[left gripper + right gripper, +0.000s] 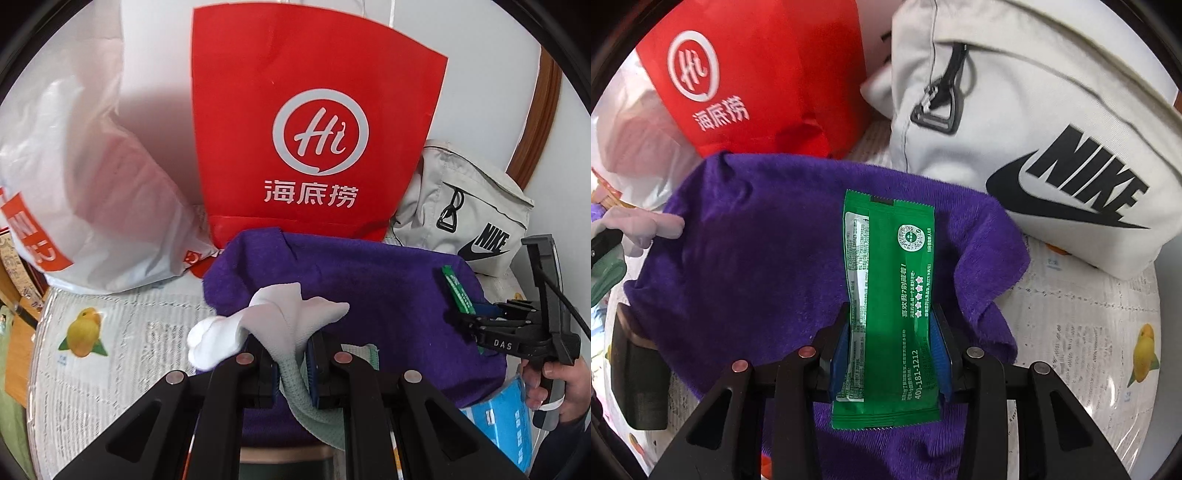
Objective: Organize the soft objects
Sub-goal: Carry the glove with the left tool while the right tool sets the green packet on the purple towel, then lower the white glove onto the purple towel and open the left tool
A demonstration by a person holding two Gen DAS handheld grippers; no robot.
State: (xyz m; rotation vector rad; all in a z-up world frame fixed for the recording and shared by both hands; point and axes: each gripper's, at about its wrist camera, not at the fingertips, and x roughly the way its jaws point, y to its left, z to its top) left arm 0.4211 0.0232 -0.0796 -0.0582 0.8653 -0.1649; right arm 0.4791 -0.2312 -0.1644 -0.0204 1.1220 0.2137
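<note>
both grippers are loaded and held over the folded purple fleece towel [768,258], which lies on the printed lemon-pattern table cover [110,332]. the left gripper [291,354] has its jaws closed on a white sock with a pale green cuff [280,321], toe flopping to the left, cuff hanging below the fingers. the right gripper [890,354] has its jaws clamped across a flat green foil sachet [890,295], printed side up, above the towel. judged step: carrying, with neither item yet set down. the next move calls for a chosen drop spot and a clean opening, since the limp sock could snag on the pads. behind stand a red paper carrier bag [314,129], a white plastic shopping bag [92,184] and a grey nike canvas pouch [1015,110], crowding the far edge; a blue packet [498,424] lies at the right.
</note>
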